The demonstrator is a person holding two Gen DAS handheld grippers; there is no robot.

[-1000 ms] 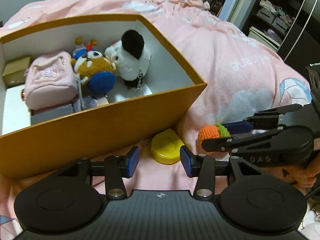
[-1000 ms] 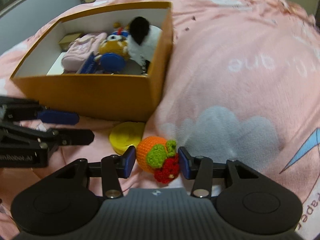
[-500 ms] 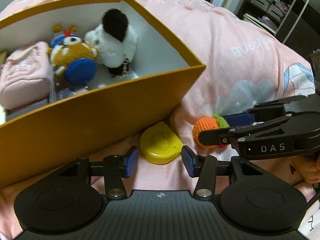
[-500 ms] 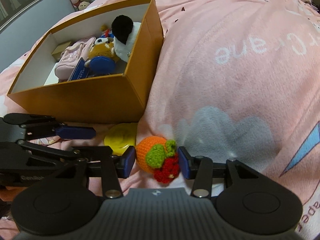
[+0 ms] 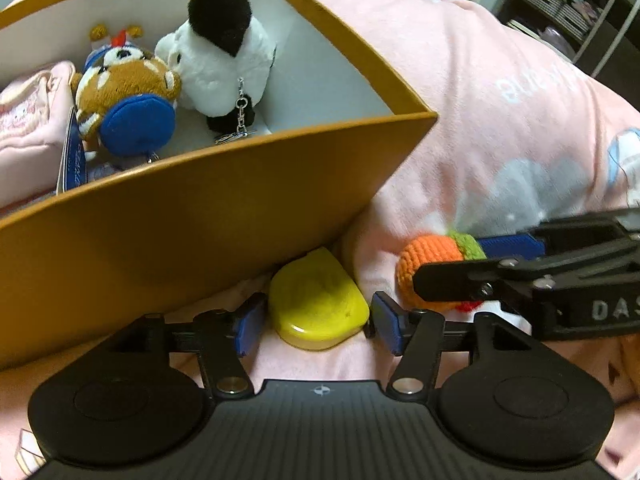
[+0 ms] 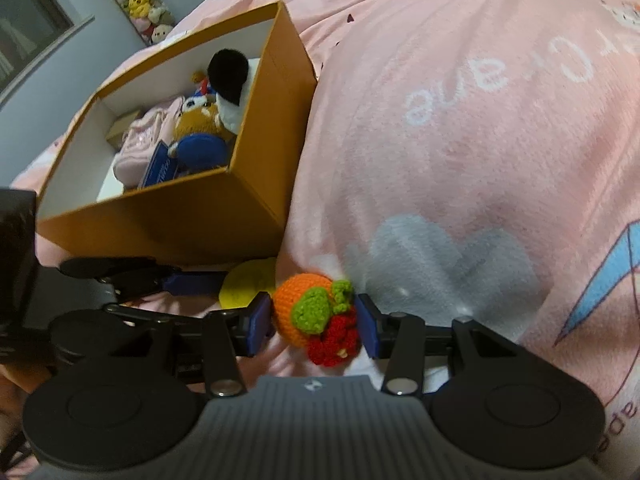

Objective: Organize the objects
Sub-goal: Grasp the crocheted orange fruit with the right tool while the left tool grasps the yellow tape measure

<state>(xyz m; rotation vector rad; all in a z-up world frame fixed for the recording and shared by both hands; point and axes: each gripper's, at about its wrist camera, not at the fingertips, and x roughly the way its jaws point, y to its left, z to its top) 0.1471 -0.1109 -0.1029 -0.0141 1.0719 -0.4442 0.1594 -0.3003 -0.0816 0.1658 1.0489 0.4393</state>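
A yellow case (image 5: 318,308) lies on the pink blanket against the orange box (image 5: 192,216). My left gripper (image 5: 316,326) is open with its blue pads either side of the case, not clamped. A crocheted orange toy (image 6: 316,312) with green and red parts sits between the pads of my right gripper (image 6: 314,326), which touch or nearly touch it; the toy rests on the blanket. It also shows in the left wrist view (image 5: 432,264). The yellow case shows in the right wrist view (image 6: 246,284).
The orange box (image 6: 208,216) holds a white-and-black plush (image 5: 224,60), a brown plush with a blue pouch (image 5: 132,104) and a pink pouch (image 5: 28,120). The pink blanket (image 6: 460,140) rises to the right. Shelves stand at far right (image 5: 568,4).
My left gripper has moved forward so its pads now flank the yellow case. My right gripper has stayed around the crocheted toy while tilting; the box looks closer.
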